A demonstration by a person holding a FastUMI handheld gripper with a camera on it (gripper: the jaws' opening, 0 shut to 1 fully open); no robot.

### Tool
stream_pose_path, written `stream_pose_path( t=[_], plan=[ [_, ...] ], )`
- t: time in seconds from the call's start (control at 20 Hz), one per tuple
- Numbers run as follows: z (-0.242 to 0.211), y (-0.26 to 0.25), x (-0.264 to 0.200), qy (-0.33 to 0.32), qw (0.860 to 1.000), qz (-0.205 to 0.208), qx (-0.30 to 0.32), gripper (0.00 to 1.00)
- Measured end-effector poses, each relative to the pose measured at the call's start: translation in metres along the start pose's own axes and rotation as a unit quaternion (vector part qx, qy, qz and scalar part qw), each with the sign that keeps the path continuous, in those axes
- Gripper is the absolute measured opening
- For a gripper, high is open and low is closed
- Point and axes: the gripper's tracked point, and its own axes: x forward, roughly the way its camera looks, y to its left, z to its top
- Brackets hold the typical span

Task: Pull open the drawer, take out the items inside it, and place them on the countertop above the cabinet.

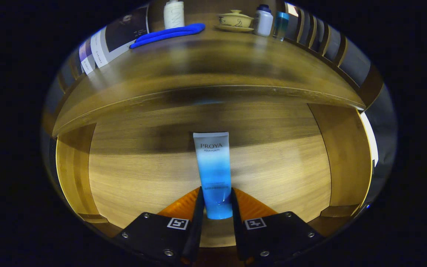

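Both fingers of the gripper [216, 202] clamp the cap end of the tube [213, 170], which lies over the open drawer [139, 174]. Beyond, the countertop [213, 63] holds a blue cloth [169, 34], teacup [235, 20] and bottles [263, 20]

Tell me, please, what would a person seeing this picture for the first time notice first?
First, the blue and white tube, held upright between the jaws of the gripper, which press on its lower end above the open wooden drawer. Beyond it, on the countertop, lies a bright blue cloth, with a lidded cup and small bottles farther back.
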Motion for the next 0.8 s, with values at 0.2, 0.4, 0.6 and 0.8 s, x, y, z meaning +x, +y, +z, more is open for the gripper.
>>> stream_pose_path(
  t=[0.2, 0.4, 0.6, 0.8],
  plan=[
    [0.0, -0.004, -0.018, -0.025, 0.999, -0.021, -0.034, 0.4],
    [-0.01, -0.011, -0.043, -0.048, 0.997, -0.04, -0.047, 0.4],
    [-0.017, -0.03, -0.071, -0.073, 0.993, -0.07, -0.056, 0.4],
    [-0.01, -0.037, -0.092, -0.098, 0.99, -0.081, -0.053, 0.4]
  ],
)
